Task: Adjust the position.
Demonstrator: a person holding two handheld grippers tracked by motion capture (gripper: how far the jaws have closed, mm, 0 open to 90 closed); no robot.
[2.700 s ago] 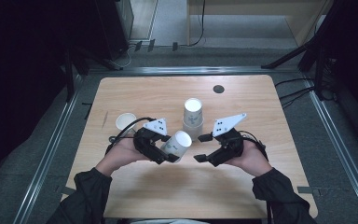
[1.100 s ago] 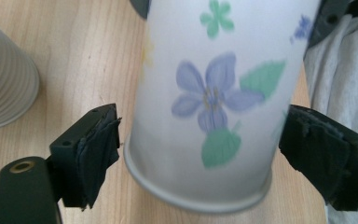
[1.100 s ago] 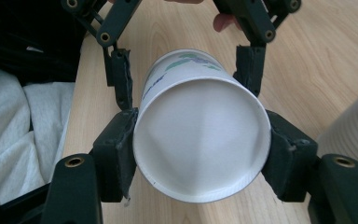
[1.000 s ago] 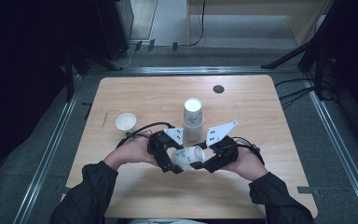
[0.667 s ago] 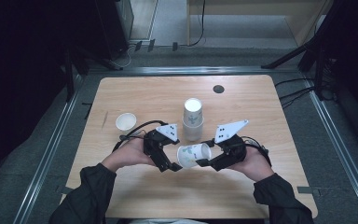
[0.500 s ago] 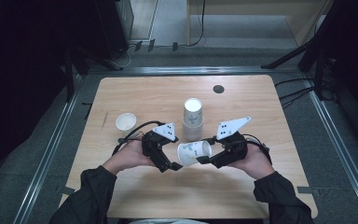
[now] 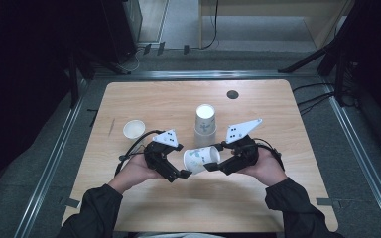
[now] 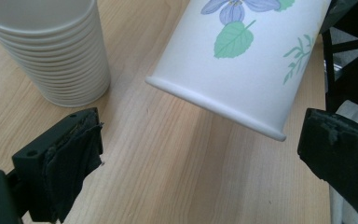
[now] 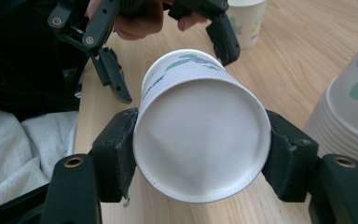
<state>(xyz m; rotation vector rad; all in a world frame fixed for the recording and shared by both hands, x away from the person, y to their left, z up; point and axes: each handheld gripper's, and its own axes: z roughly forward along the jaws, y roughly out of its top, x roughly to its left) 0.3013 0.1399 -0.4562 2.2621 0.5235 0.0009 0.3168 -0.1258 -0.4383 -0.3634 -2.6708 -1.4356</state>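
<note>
Nearest the person, two dark sleeves come in over the front edge of the tabletop [image 7: 144, 99], each hand holding a claw just in front of them. The right claw [image 7: 218, 164] is closed on a flowered paper cup [image 7: 201, 158], which lies on its side in the air between the two claws; in the right gripper view the two black pads press the cup's base end from either side, with the white bottom of the cup [image 9: 200, 140] facing the camera and its mouth pointing away toward the other hand. The left claw [image 7: 174, 168] stands open with its jaws spread wide at the cup's rim. In the left gripper view the rim [image 8: 214, 105] hangs between the pads without touching either, though whether the far jaw brushes the cup wall is hard to judge from this angle.

A little farther off, just beyond the held cup, a stack of upturned paper cups [image 7: 205, 119] stands upright on the tabletop, its many nested rims showing in the left gripper view [image 8: 51, 46]. To the left of the stack, well apart from it, a single cup [image 7: 134, 129] stands mouth up. At the far edge a small dark round disc [image 7: 232, 94] sits in the wood.
</note>
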